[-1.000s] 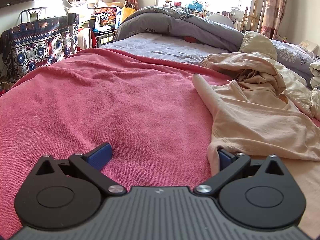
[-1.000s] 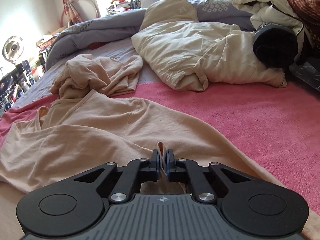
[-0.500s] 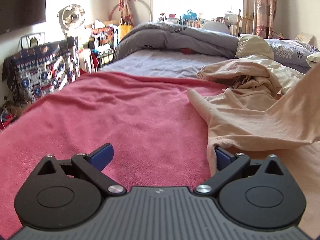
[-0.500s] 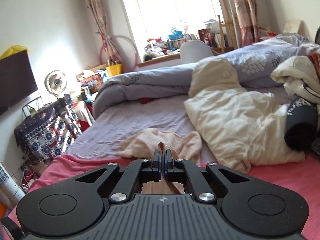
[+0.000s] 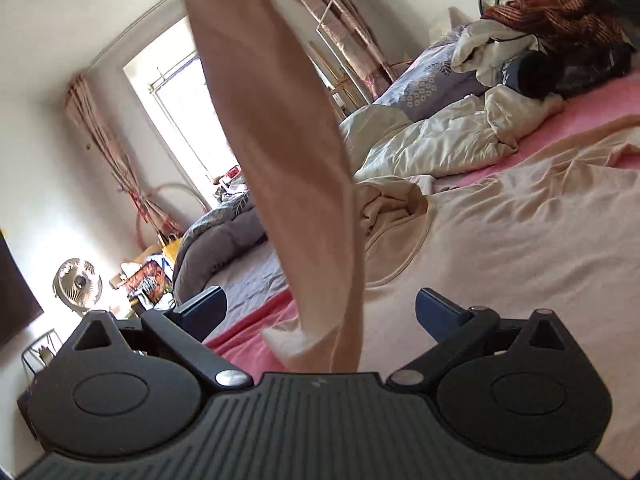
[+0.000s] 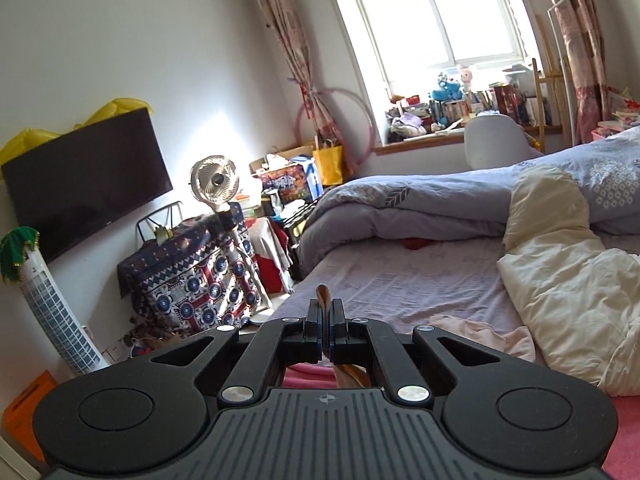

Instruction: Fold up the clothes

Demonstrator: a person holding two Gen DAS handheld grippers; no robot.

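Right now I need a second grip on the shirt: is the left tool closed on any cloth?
No. The left tool stands wide open, and the beige shirt hangs between its fingers untouched.

A home bedroom: bed (image 6: 400, 276), duvet (image 6: 420, 208), wall television (image 6: 88, 184), curtained window (image 6: 436, 16).

A beige shirt (image 5: 520, 240) lies beside a pink blanket (image 5: 248, 340) under black tongs with blue pads (image 5: 434, 312). Beyond the tongs are a lavender quilt (image 6: 440, 200) with white leaf and dot prints, a cream duvet (image 6: 568, 292), a navy cloth (image 6: 192, 276) patterned in white zigzags and red-blue medallions, a yellow bag (image 6: 328, 164), and pink floral curtains (image 6: 296, 40).
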